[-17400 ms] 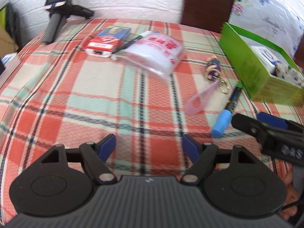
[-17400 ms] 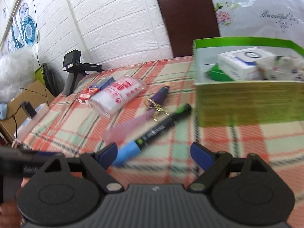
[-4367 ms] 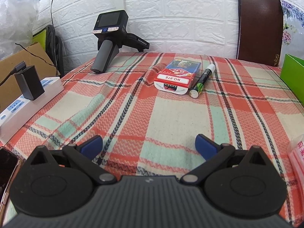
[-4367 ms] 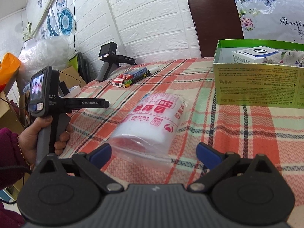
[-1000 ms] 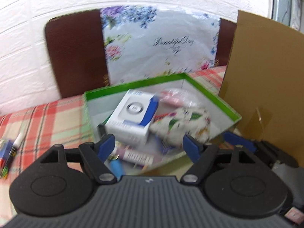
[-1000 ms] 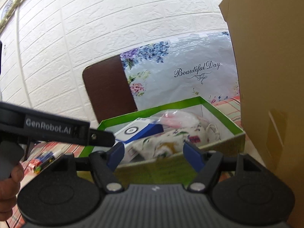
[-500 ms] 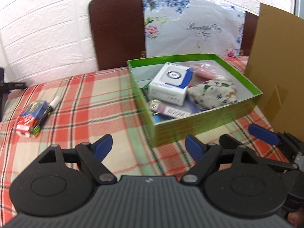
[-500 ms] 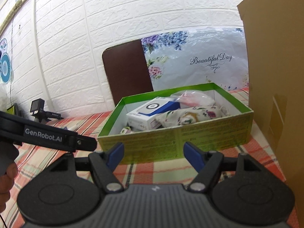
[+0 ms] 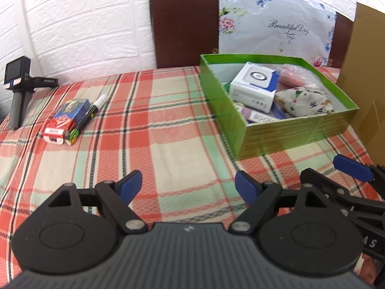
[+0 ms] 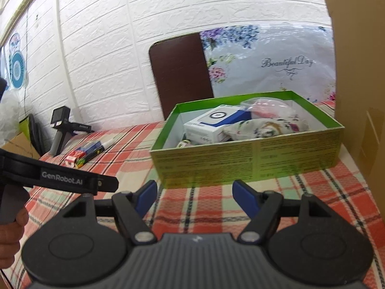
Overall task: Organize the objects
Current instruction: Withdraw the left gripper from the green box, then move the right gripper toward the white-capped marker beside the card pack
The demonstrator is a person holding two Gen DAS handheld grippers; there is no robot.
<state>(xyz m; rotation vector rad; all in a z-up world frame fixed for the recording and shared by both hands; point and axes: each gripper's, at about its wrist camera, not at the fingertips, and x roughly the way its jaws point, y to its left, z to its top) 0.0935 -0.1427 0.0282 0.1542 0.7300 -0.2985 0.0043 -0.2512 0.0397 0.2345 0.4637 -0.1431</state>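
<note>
A green box (image 9: 291,132) (image 10: 247,156) stands on the plaid tablecloth (image 9: 168,132). It holds a white and blue carton (image 9: 252,84), a floral pouch (image 9: 305,101), a pink plastic bag (image 10: 267,104) and smaller items. A red and blue card pack (image 9: 65,120) and a marker (image 9: 87,118) lie together at the left; they also show in the right wrist view (image 10: 83,155). My left gripper (image 9: 187,185) is open and empty over the cloth. My right gripper (image 10: 195,193) is open and empty in front of the box.
A spare handheld gripper (image 9: 18,89) stands at the table's far left corner. A brown cardboard sheet (image 9: 365,72) rises right of the box. A dark chair back (image 9: 184,21) and a floral bag (image 9: 276,26) stand behind the table against the white brick wall.
Both grippers have drawn back from the green box, which now looks smaller and farther. The left view has swung left, bringing the card pack and marker closer to centre.
</note>
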